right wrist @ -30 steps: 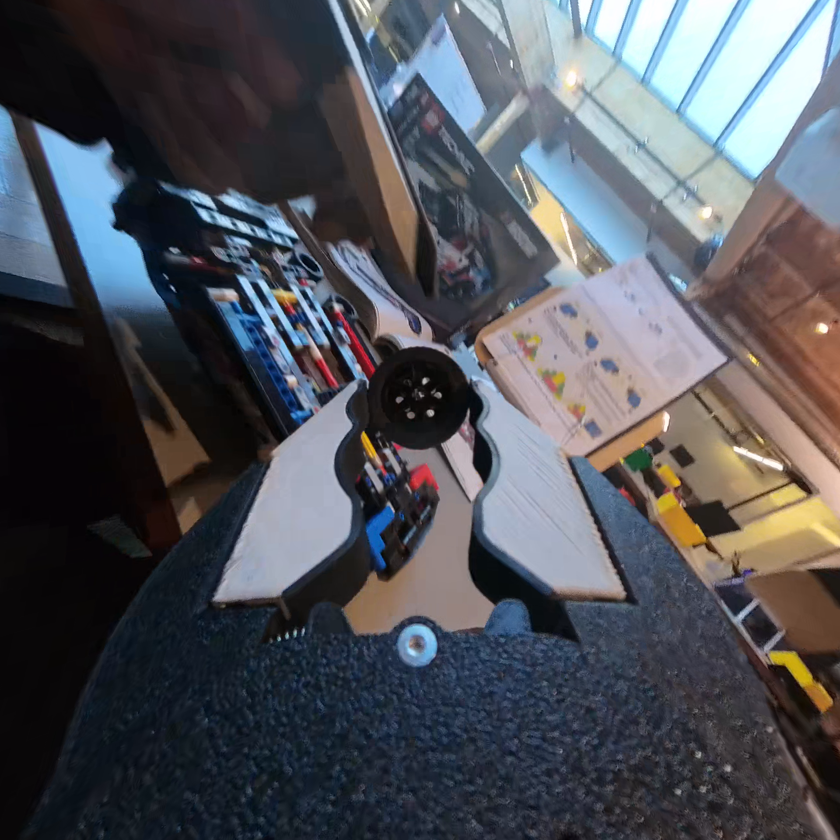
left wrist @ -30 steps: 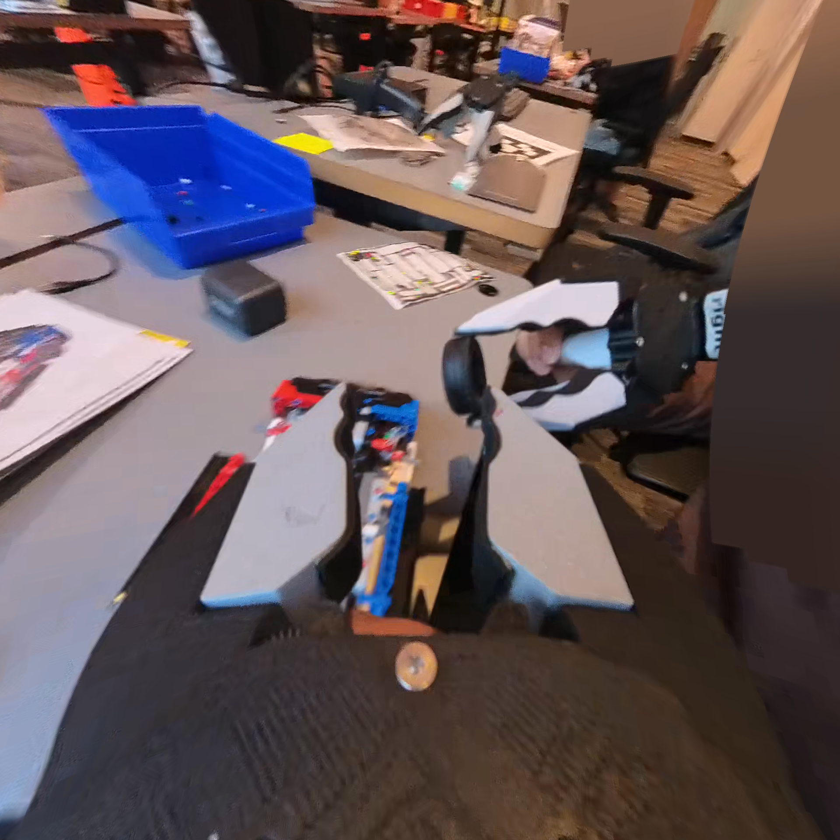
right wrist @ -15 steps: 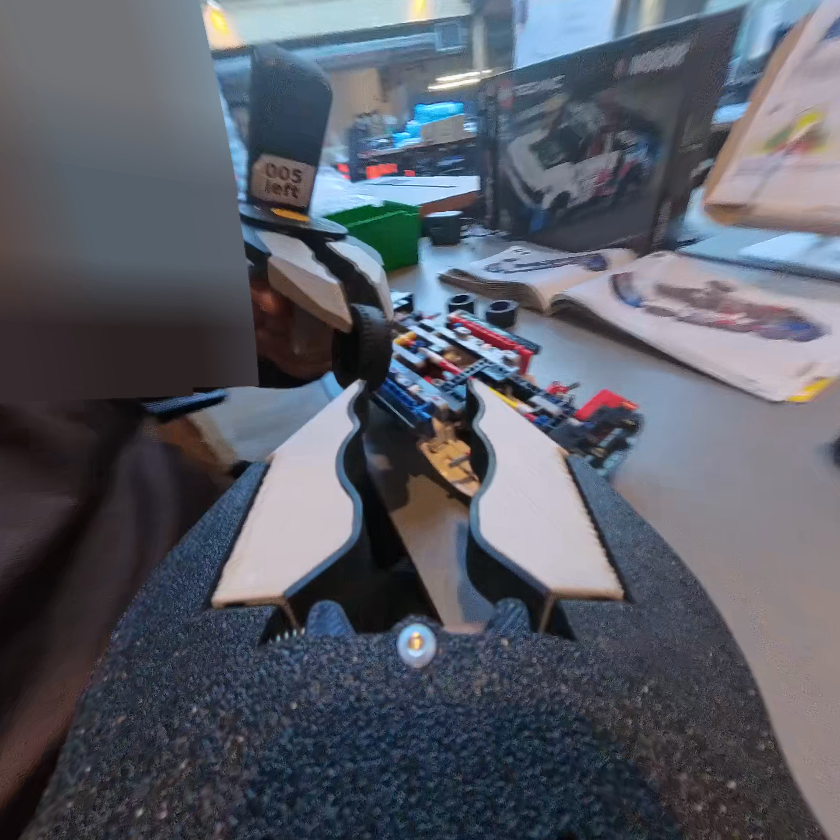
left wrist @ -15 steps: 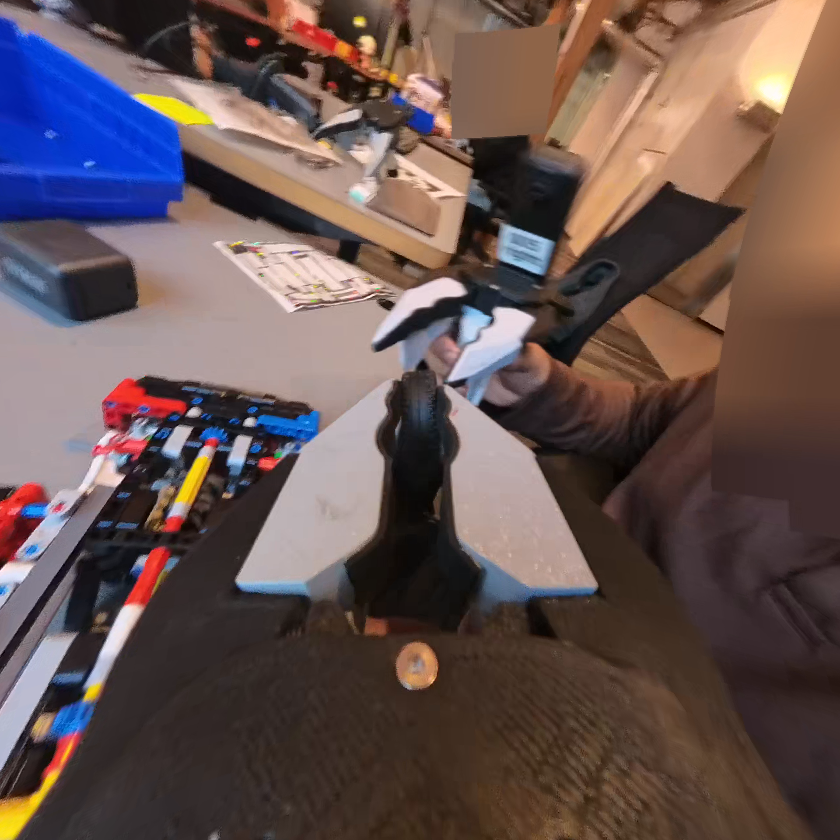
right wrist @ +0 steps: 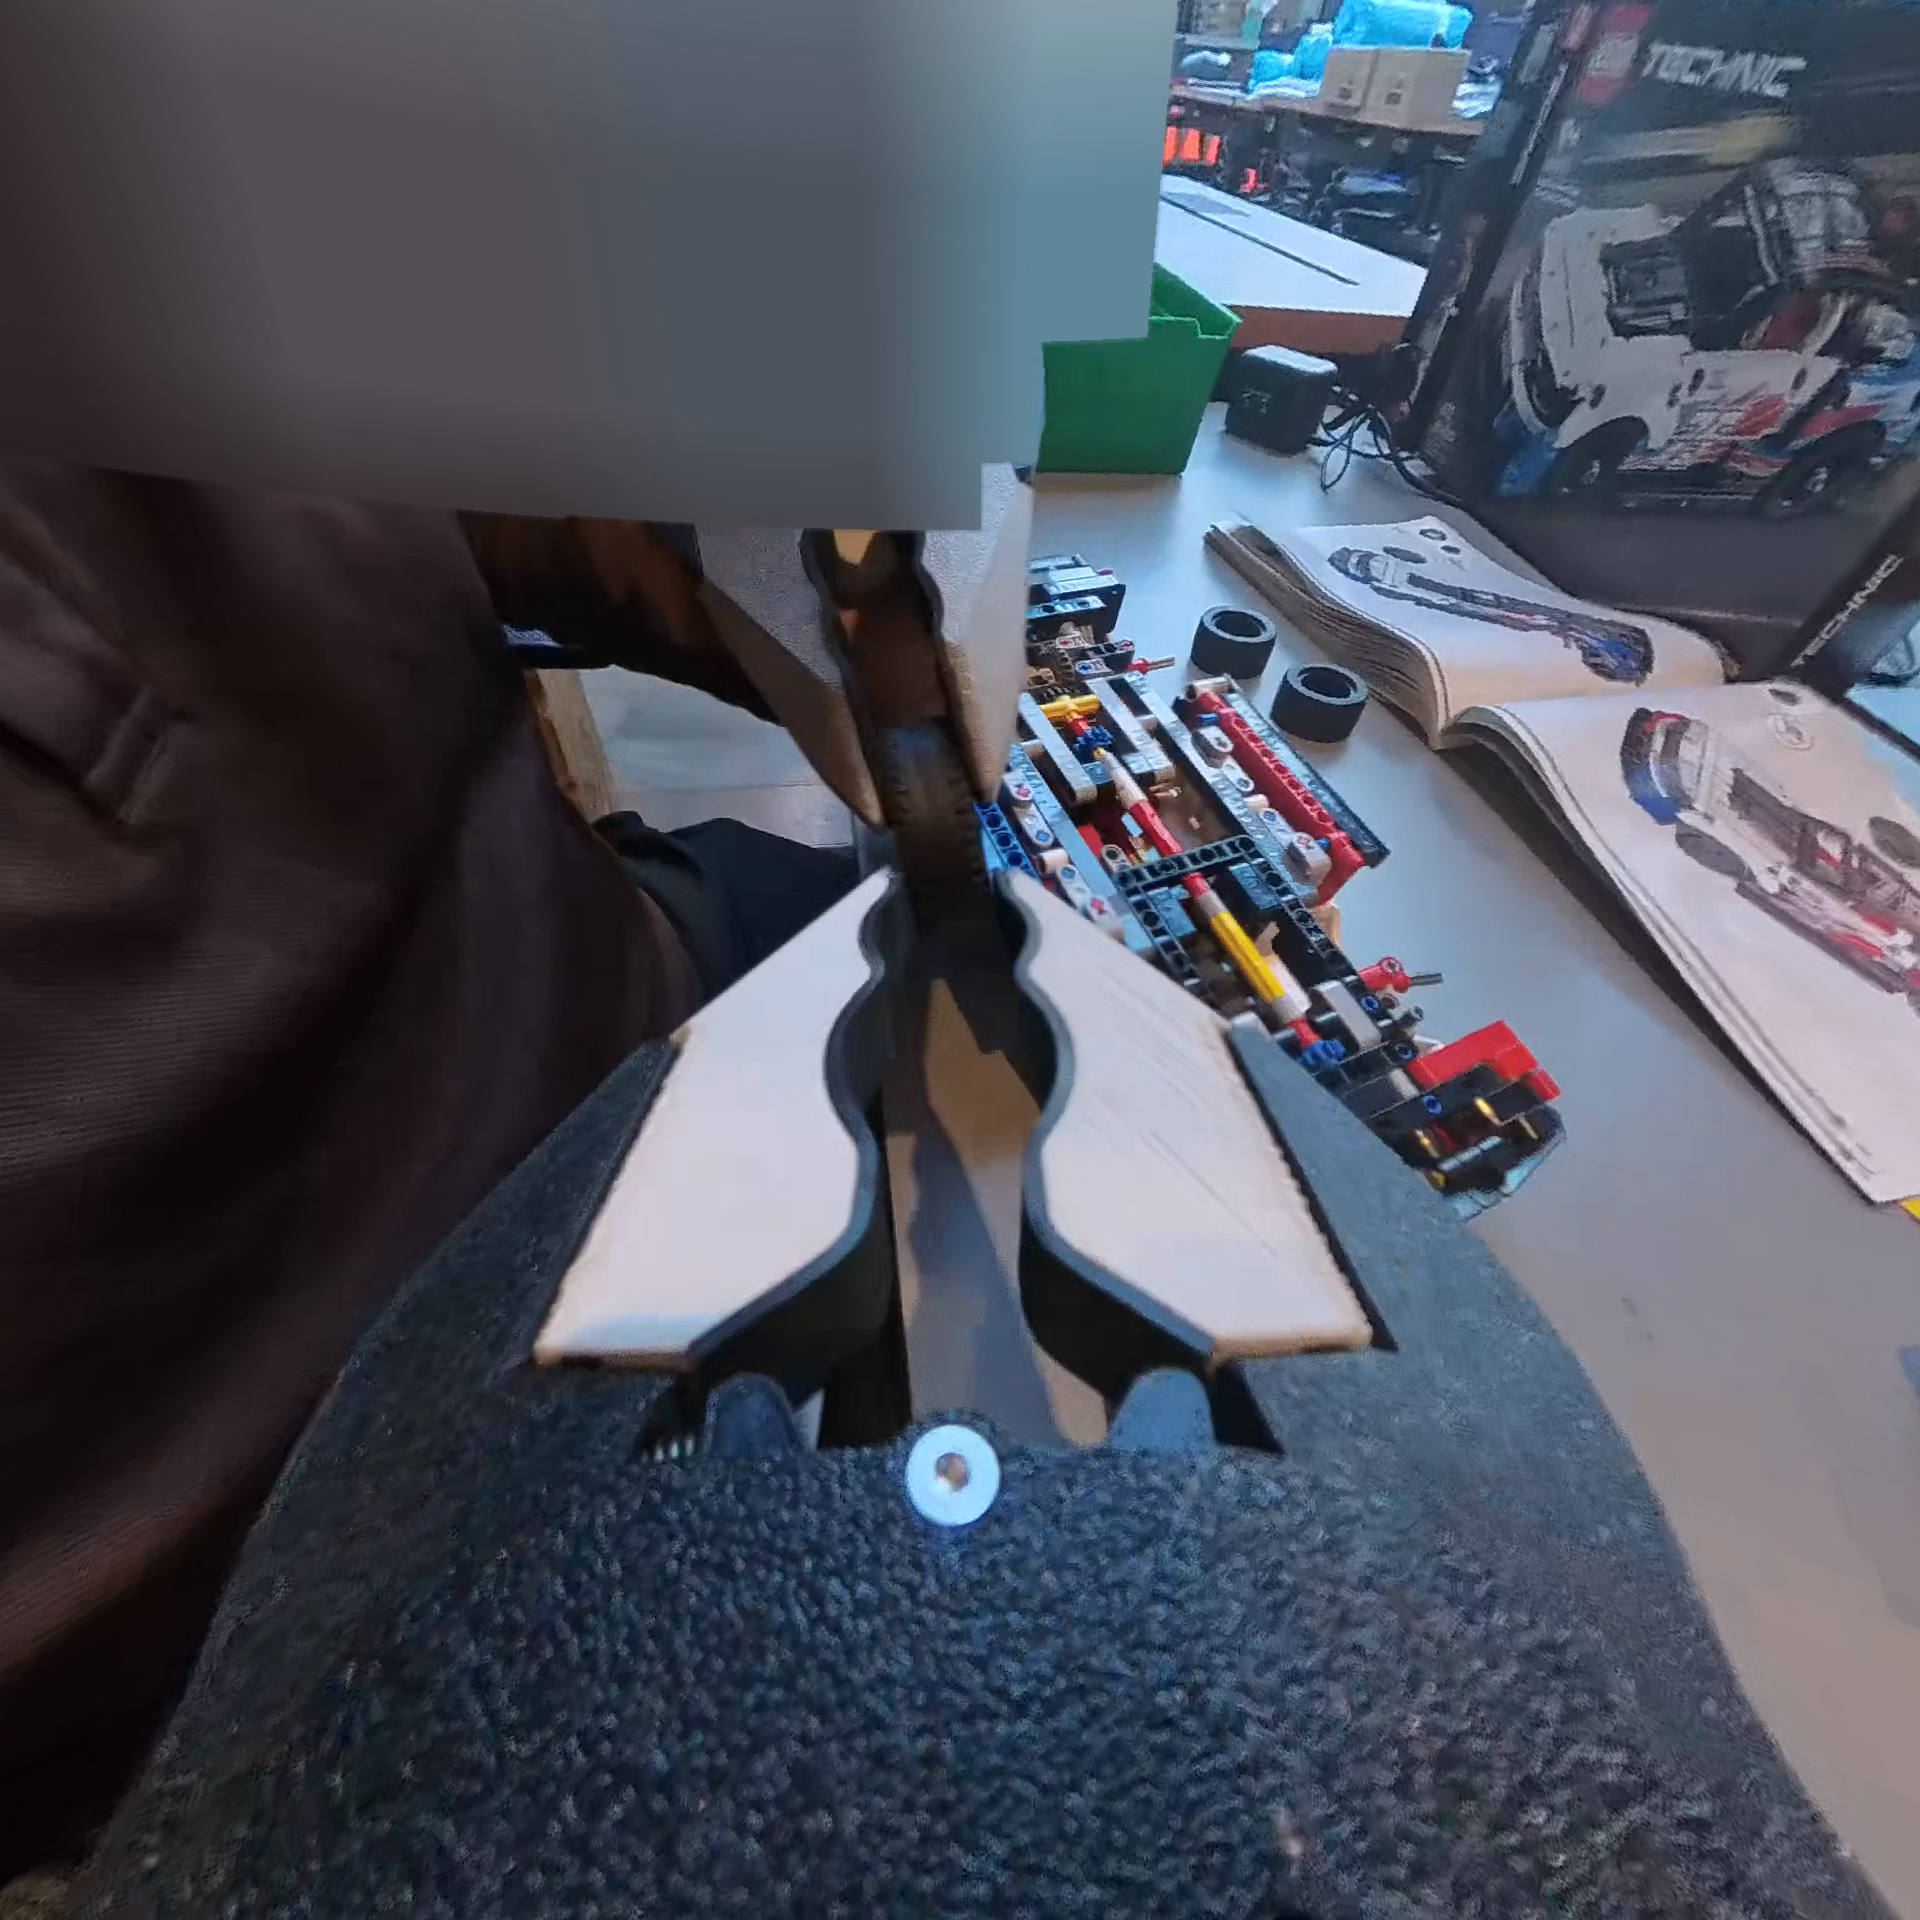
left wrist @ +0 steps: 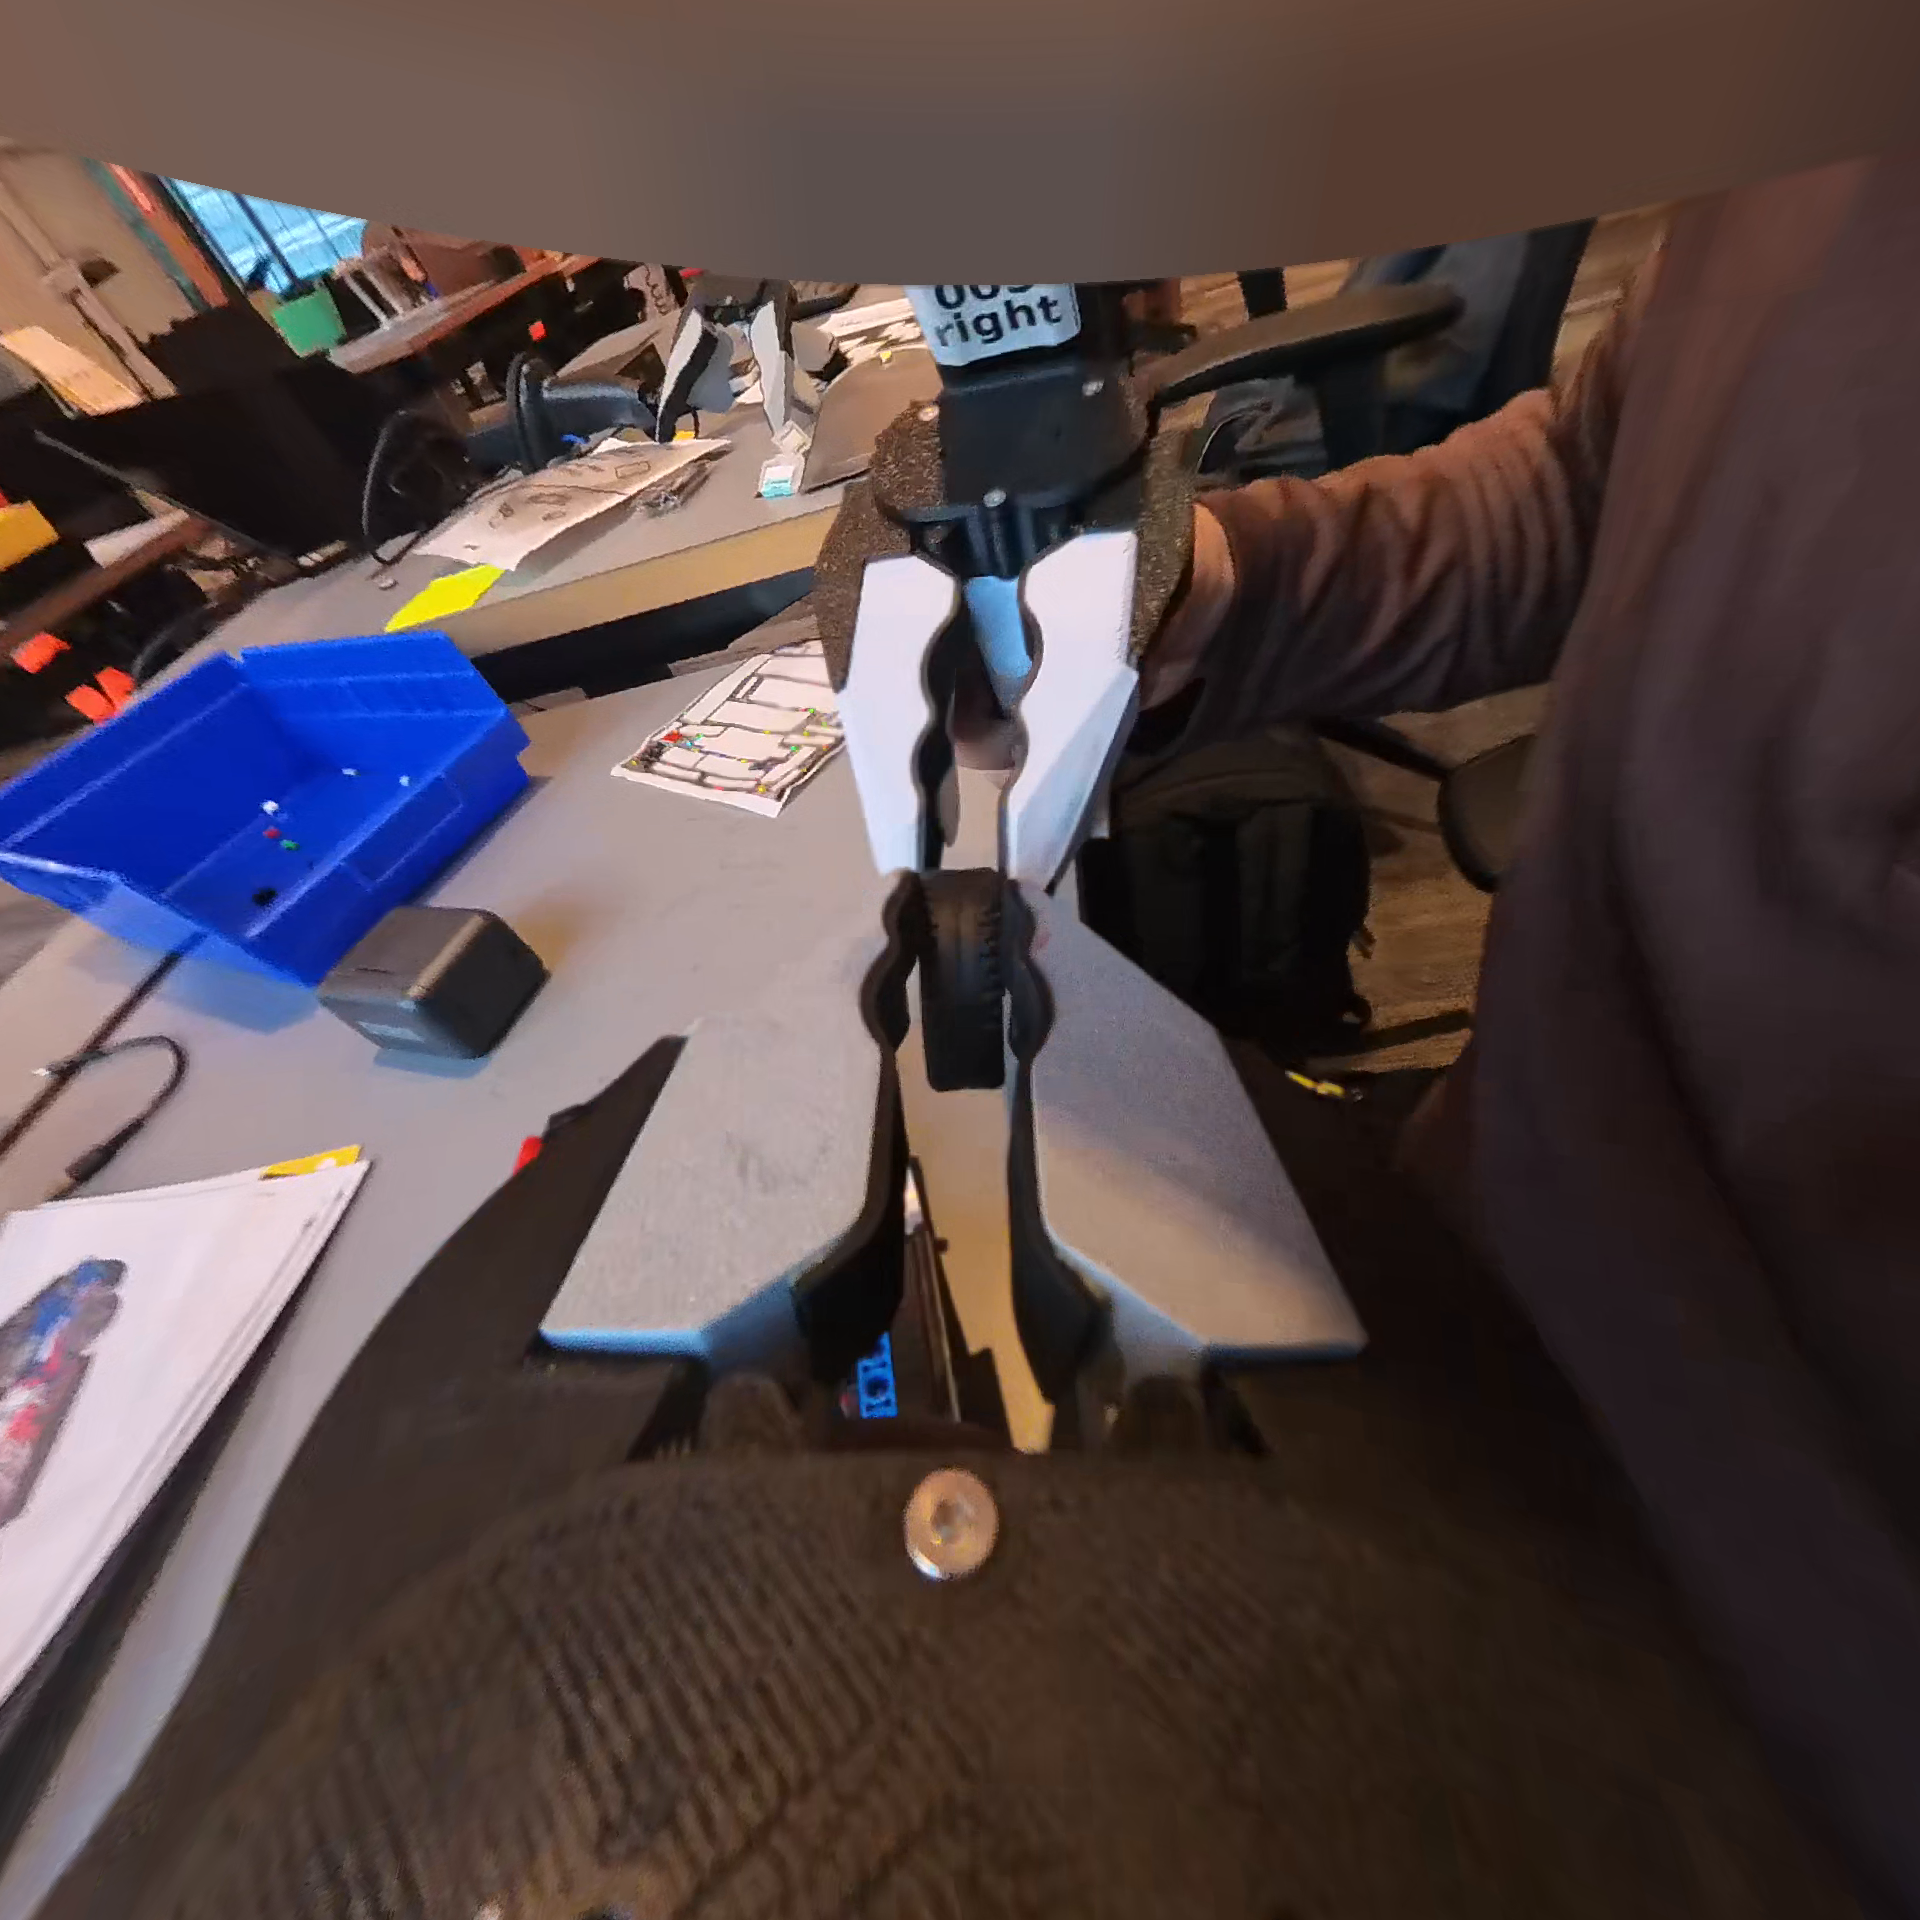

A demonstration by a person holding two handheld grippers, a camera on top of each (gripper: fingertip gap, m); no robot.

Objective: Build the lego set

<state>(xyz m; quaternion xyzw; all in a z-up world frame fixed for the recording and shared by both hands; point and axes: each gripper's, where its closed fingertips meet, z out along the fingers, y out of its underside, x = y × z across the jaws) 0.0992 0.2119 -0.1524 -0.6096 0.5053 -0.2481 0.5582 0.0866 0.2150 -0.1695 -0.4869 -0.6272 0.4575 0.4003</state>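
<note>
A black lego wheel (left wrist: 961, 997) is pinched across its tread by my left gripper (left wrist: 961, 904), held in the air above the table's near edge. My right gripper (left wrist: 961, 868) faces it tip to tip, and its narrowed fingertips close on the wheel's far rim. In the right wrist view the wheel (right wrist: 928, 790) sits between the left gripper's fingers (right wrist: 831, 748) and my right gripper (right wrist: 948, 888). The part-built lego car chassis (right wrist: 1195, 862) lies on the grey table just right of the grippers. Two loose black tyres (right wrist: 1232, 642) stand behind it.
An open instruction booklet (right wrist: 1662, 810), the set's box (right wrist: 1683, 291) and a green bin (right wrist: 1122, 395) lie beyond the chassis. A blue bin (left wrist: 270, 790), a small black box (left wrist: 436, 977), a printed sheet (left wrist: 738, 738) and a booklet (left wrist: 135, 1351) lie on the table (left wrist: 644, 914). The person's sleeve is close by. Only a small space, under 4 cm, lies between the two pairs of fingers.
One second ago my right gripper held the wheel. The left gripper then took it while the right was open. Now the right gripper has narrowed onto the wheel again.
</note>
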